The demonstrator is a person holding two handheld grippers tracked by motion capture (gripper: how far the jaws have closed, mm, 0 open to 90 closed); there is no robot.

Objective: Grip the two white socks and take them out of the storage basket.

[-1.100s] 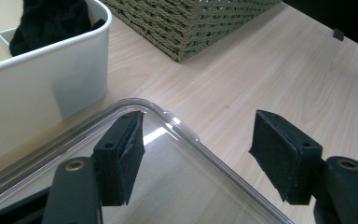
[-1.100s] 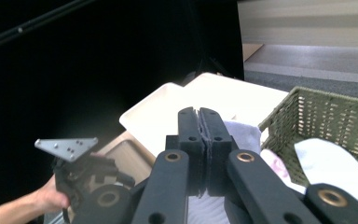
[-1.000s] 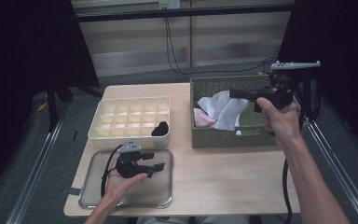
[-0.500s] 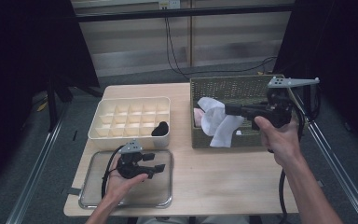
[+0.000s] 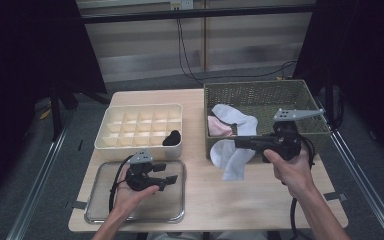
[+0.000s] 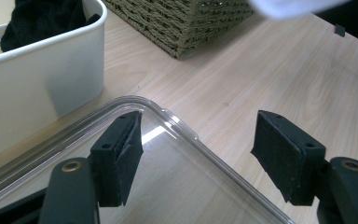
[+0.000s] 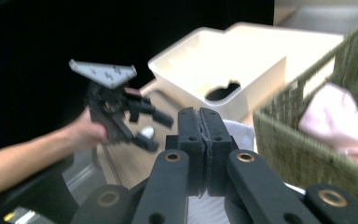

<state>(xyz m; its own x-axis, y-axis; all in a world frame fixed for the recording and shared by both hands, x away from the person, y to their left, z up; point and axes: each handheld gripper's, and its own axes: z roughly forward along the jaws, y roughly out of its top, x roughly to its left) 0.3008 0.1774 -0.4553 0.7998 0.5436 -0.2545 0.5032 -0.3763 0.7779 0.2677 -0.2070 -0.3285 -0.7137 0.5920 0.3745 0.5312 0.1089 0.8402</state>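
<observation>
— Dark walls and a grey floor ring the wooden table [image 5: 260,200]. What's biggest on it?

— At the far right, the wicker basket [image 5: 260,95], with a pink cloth [image 5: 219,126] lying inside by its left wall. To its left stands the white divider box [image 5: 140,125], a black bundle [image 5: 172,137] in its near right cell. Nearer the person, in front of the box, lies the clear tray [image 5: 177,212].

— And the sock?

— The white sock [image 5: 232,155] hangs over the basket's near left corner, its lower end dangling in front of the wall above the table. The right gripper [image 5: 240,142] pinches it; in the right gripper view the jaws are pressed together with white fabric showing just beyond and beneath them.

— The other hand?

— The left gripper [image 5: 172,174] sits over the tray, pointing right. In the left gripper view its jaws stand wide apart, with nothing between them but the tray's rim and bare wood.
</observation>
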